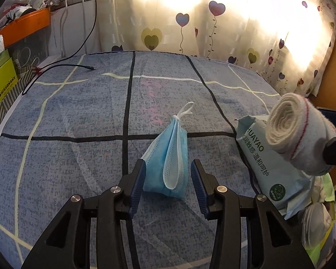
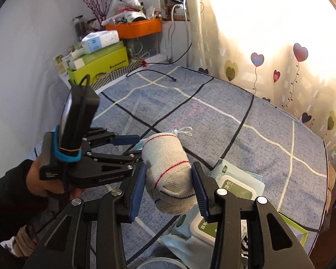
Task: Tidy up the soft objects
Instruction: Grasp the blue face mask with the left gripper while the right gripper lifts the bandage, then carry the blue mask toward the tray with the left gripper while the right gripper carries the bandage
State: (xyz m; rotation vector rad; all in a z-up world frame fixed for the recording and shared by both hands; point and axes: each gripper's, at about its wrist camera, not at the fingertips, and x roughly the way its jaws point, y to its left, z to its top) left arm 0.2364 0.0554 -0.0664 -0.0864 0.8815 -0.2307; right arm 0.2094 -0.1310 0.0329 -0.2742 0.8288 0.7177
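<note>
Lying folded on the blue checked bedsheet (image 1: pixel 67 116), a light-blue face mask (image 1: pixel 168 168) sits between the blue pads of the left tool (image 1: pixel 168 168), whose jaws stand apart with a gap on each side of it, the pads not pressing it; its white ear loop (image 1: pixel 187 109) trails away from the tool. The left wrist view shows this mask whole, whereas the right wrist view shows only its ear loop and a sliver of blue behind the rolled cloth. To the right of the mask lies a pale-blue wet-wipe pack (image 1: pixel 268 163), and above it hangs the rolled white cloth (image 2: pixel 170 174) with red stitching, clamped between the pads of the right tool (image 2: pixel 170 179) and lifted clear of the sheet. Only the right wrist view shows a hand (image 2: pixel 42 179) holding the left tool's handle (a dark sleeve behind it), the green-lidded face of the wipe packs (image 2: pixel 235 190) below the roll, and the orange tray (image 2: pixel 138 28) on the far shelf.
</note>
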